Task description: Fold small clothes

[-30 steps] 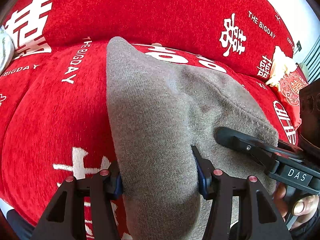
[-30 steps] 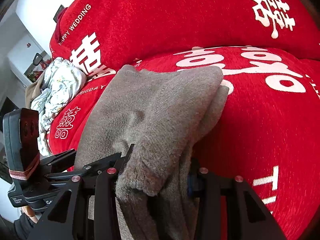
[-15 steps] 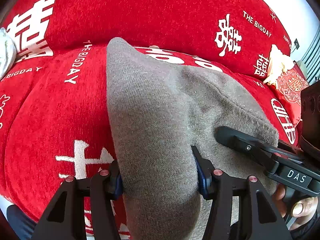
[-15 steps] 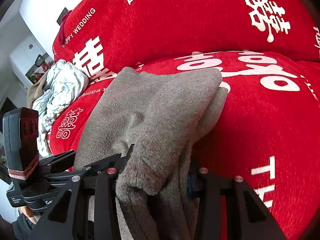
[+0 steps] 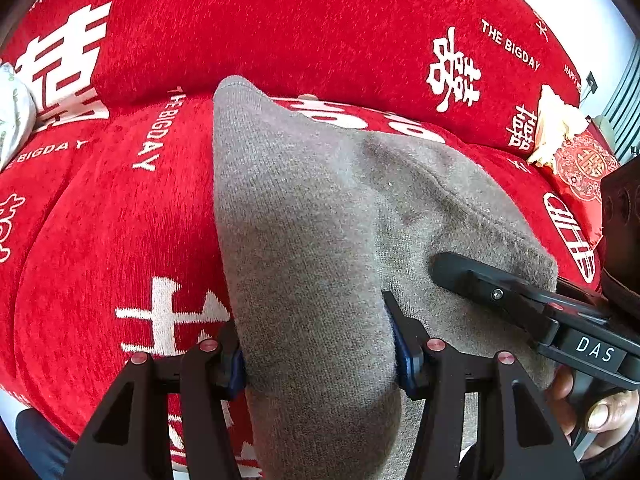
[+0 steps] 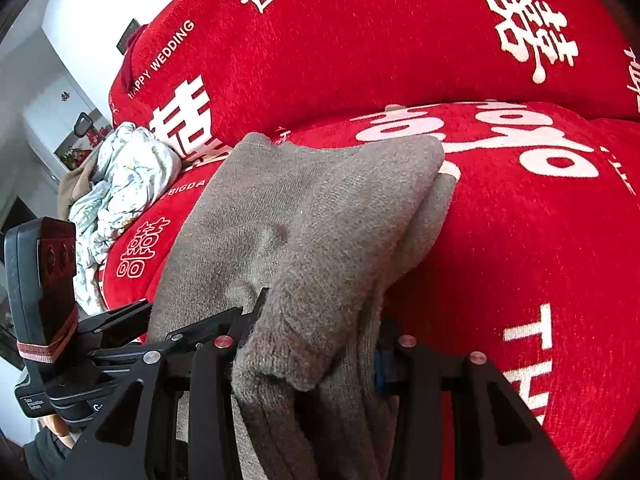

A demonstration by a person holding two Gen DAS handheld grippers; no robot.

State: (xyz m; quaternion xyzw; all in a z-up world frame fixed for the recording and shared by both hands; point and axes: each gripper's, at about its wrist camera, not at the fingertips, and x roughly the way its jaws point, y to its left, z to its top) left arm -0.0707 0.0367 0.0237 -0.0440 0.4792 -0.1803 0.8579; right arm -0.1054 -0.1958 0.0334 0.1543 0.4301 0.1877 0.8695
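A grey knitted garment (image 5: 312, 216) lies folded on a red sofa cover and stretches away from both grippers. My left gripper (image 5: 320, 356) is shut on its near left part, with cloth bunched between the jaws and draped over them. My right gripper (image 6: 308, 352) is shut on the near right part of the garment (image 6: 320, 216), several layers thick. In the left wrist view the right gripper (image 5: 520, 300) lies on the garment's right edge. In the right wrist view the left gripper (image 6: 120, 332) sits close at the left.
The red sofa seat (image 5: 100, 220) and backrest (image 6: 360, 40) carry white characters and words. A crumpled floral cloth (image 6: 120, 176) lies at the sofa's left end. A cream cloth and a red patterned cushion (image 5: 576, 160) sit at the right end.
Both grippers keep their hold on the garment. Both views have shifted slightly, so the sofa pattern sits a little lower and further right in the left wrist view. The garment looks unchanged.
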